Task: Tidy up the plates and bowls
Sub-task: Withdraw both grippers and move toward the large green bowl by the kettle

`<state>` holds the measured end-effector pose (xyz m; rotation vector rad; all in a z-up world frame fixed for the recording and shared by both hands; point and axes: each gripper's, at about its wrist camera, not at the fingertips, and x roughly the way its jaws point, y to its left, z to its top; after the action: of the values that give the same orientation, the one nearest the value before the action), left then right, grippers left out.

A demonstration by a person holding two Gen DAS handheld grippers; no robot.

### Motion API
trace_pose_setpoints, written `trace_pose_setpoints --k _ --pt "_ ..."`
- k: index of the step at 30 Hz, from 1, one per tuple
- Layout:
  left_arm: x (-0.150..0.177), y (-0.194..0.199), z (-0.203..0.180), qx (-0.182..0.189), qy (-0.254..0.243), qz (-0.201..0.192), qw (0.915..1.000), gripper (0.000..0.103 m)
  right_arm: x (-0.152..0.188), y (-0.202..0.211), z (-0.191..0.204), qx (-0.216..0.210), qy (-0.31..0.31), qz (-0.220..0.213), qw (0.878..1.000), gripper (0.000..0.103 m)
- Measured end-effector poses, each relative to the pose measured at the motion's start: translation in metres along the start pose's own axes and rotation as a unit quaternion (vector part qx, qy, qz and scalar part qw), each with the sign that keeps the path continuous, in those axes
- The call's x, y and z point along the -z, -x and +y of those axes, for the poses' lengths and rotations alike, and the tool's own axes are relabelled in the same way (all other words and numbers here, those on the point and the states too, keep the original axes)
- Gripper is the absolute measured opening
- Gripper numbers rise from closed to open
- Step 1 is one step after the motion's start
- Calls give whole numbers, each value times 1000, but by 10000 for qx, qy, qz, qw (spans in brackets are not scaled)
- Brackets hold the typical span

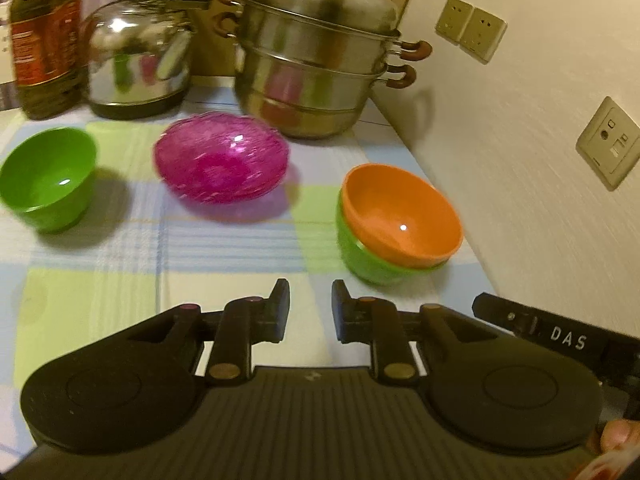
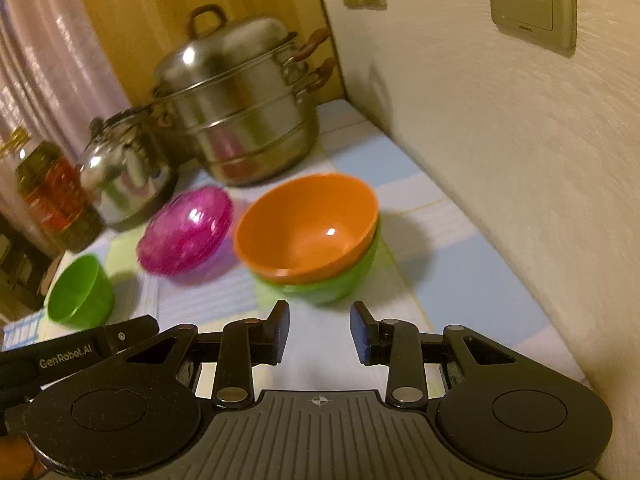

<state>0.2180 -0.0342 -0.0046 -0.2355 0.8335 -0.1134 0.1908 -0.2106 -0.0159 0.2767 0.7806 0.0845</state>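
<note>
With both grippers' jaws spread and empty, left gripper (image 1: pixel 310 312) and right gripper (image 2: pixel 319 333), we judge the lone green plastic bowl (image 1: pixel 48 178) should next join the orange plastic bowl (image 2: pixel 306 226) stack.

Left gripper (image 1: pixel 310 312) tilted downward, jaws slightly apart, nothing between its pads. Right gripper (image 2: pixel 319 332) angled down likewise, jaws a little wider, also empty. Both side by side, close together; a fingertip (image 1: pixel 618 438) shows at the left gripper's edge
</note>
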Motion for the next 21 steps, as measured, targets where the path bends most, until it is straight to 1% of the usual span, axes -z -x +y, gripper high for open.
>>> trace_pose_setpoints --k 1,6,7,8,9,11,16,21 --pt "4 5 2 -38 0 -20 10000 23 5 3 4 3 39 24 10000 34" --pt "21 32 18 -293 -93 -85 9995 26 28 15 18 6 256 119 9996 35" --pt "24 37 22 -337 -84 -96 9994 29 32 17 20 8 306 137 9994 37" --pt "27 41 26 -375 -85 -102 9992 32 36 18 23 16 344 163 9993 41" --pt "29 45 30 -425 -101 -110 9990 32 39 20 26 18 372 188 9991 42" --pt "36 54 37 -555 -136 -120 9983 33 45 23 31 -22 393 198 9990 49" --pt "47 70 57 -762 -62 -125 9970 34 54 26 49 -145 517 253 9982 51" --pt "51 81 72 -839 71 -158 9963 34 58 26 67 -273 665 290 9970 51"
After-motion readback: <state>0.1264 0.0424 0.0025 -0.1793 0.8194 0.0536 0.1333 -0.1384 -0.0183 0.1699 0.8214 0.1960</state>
